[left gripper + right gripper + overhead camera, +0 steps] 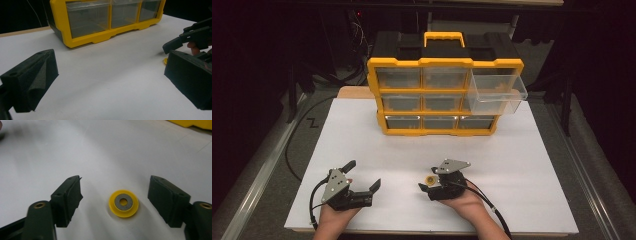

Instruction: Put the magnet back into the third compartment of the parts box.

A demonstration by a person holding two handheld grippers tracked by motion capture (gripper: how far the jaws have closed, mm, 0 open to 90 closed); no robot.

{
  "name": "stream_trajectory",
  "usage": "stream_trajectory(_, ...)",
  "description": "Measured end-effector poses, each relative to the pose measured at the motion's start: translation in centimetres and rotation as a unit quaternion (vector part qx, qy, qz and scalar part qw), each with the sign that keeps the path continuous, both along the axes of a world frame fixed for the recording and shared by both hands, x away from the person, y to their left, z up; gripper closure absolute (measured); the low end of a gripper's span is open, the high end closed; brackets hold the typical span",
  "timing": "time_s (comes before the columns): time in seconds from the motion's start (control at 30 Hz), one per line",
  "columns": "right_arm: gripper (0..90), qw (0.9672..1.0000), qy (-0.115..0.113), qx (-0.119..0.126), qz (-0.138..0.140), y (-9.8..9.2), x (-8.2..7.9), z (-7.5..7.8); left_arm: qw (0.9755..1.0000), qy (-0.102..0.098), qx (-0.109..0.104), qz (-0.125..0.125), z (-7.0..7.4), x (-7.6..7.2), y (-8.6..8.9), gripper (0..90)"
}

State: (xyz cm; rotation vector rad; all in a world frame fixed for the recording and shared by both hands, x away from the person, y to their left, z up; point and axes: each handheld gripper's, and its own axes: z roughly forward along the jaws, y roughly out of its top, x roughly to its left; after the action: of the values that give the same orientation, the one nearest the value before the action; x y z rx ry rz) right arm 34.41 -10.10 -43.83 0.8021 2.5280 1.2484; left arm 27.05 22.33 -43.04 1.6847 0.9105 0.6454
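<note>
Right gripper (115,202) sits low on the white table (522,165), jaws partly open with the yellow ring (123,203) lying flat between them, neither pad touching it. Its own view, centre frame, gives the ring's grey inner disc and small centre hole; the high view shows just a yellow spot (430,181) at the jaw tips, lower centre. Left gripper (362,175), lower left, stands wide open and holds nothing. The yellow drawer cabinet (444,95) stands top centre, one clear drawer (497,90) pulled out.
</note>
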Motion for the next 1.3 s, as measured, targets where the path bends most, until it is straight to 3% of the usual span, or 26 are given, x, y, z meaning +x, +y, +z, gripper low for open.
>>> stream_trajectory(0.47,50.6,0.9987,-0.005,-0.051,-0.006,-0.12,-0.24,-0.13,1.0000,-0.001,0.000,-0.003,0.03,-0.04,-0.01,0.0)
stream_trajectory(1.3,59.9,0.9982,-0.007,-0.059,-0.010,0.05,-0.17,-0.29,1.0000,-0.002,-0.001,-0.002,0.00,-0.09,-0.15,0.0)
